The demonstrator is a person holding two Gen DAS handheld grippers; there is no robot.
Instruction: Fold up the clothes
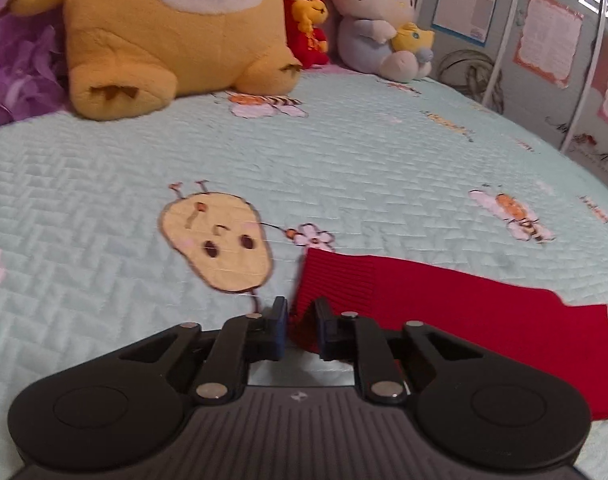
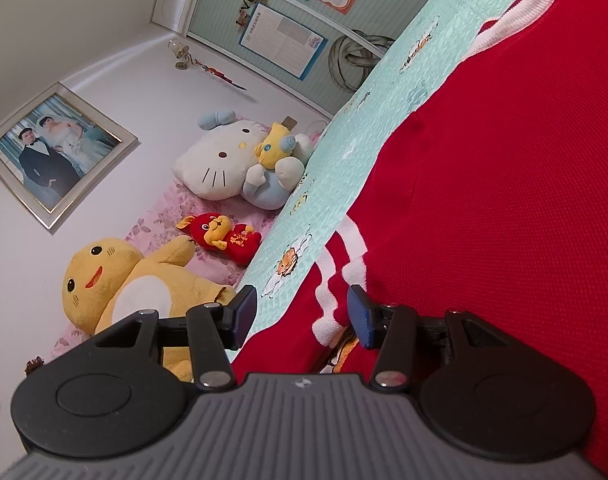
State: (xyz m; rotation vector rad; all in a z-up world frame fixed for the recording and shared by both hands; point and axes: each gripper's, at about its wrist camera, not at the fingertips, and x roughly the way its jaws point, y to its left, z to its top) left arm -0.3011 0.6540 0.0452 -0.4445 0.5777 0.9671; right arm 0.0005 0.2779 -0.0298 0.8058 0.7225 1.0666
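left wrist view: a red sweater [image 1: 444,300] lies flat on a mint quilted bedspread [image 1: 103,200], filling the lower right of the frame; its ribbed cuff [image 1: 336,276] points toward the frame centre.
sleeve: one long red sleeve stretches from the cuff toward the right edge, laid straight and not yet turned over the body.
left gripper [image 1: 299,326]: narrowly set around the near corner of the cuff, with red knit between the blue pads; they look pinched on the fabric, though blur keeps me from being sure.
right wrist view: the sweater's red body [image 2: 504,220] fills the right half of the frame, with white trim [image 2: 516,12] at the upper right and white stripes [image 2: 352,248] near the centre.
right gripper [image 2: 301,312]: jaws stand about half apart; a red fold with white striped edging sits between them, and the right pad seems to touch it while the left pad stands clear, so a firm hold cannot be told.
progress: early, by my judgement; the garment looks spread out and both grippers sit at its edges, but no finished fold shows.
left to do: bring the sleeves in, then double the body.
surroundings: a yellow plush [image 1: 163,40] and a white cat plush [image 1: 376,20] sit along the upper edge of the left view; a framed photo [image 2: 59,160] hangs at the left of the right view.
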